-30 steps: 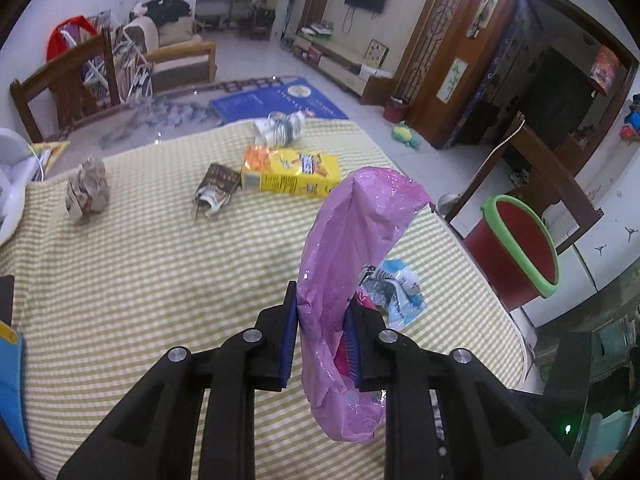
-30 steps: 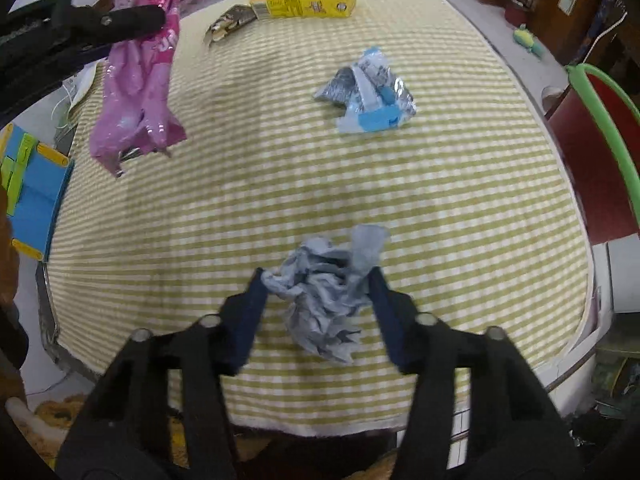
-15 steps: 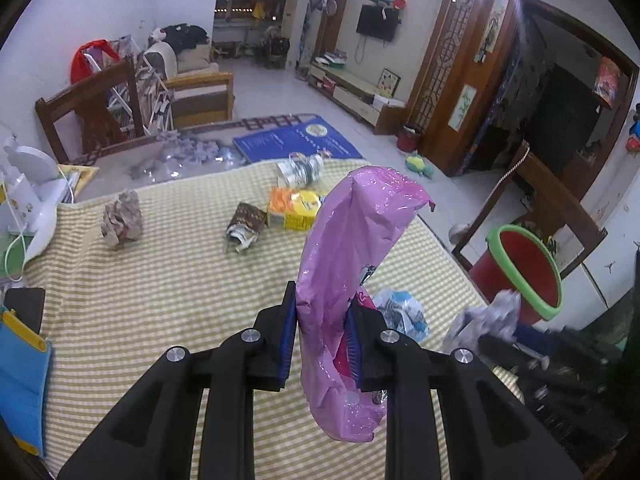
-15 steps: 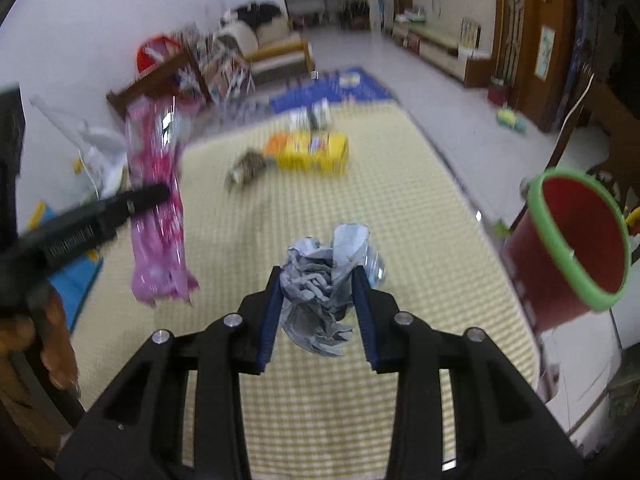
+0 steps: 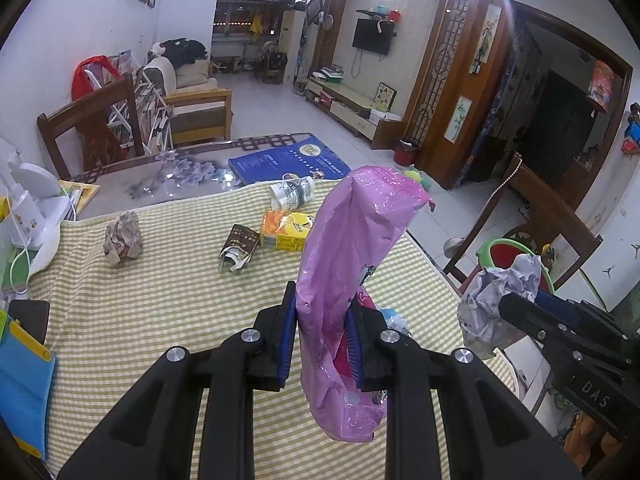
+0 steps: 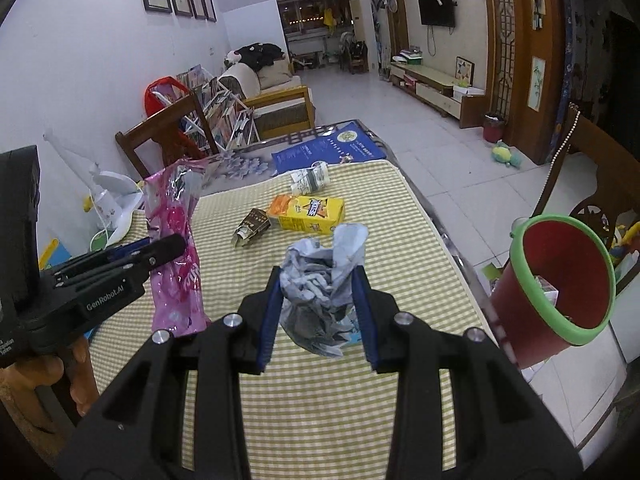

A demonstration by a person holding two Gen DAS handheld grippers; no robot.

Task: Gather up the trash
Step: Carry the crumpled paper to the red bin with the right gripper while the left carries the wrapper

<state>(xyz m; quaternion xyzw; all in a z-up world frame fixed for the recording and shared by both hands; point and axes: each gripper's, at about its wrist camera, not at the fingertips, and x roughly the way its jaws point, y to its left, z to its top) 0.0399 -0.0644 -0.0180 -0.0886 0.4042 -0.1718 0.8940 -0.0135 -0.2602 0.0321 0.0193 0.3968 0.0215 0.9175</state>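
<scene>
My left gripper (image 5: 320, 334) is shut on a pink plastic wrapper (image 5: 352, 248) and holds it upright above the checked table; the wrapper also shows in the right wrist view (image 6: 176, 240). My right gripper (image 6: 318, 312) is shut on a crumpled grey paper ball (image 6: 324, 280), held above the table's right side; the ball also shows in the left wrist view (image 5: 496, 296). A red bin with a green rim (image 6: 560, 276) stands beside the table at the right, its mouth tilted toward me.
On the yellow checked tablecloth (image 5: 160, 304) lie a yellow carton (image 5: 286, 230), a brown torn packet (image 5: 236, 246), a crushed cup (image 5: 292, 194), a paper ball (image 5: 122, 238) and a blue-silver wrapper (image 5: 394, 320). Wooden chairs (image 6: 600, 184) stand around.
Both grippers have lifted with their loads. The right gripper with the paper ball has moved closer to the red bin, which now looms larger at the right.
</scene>
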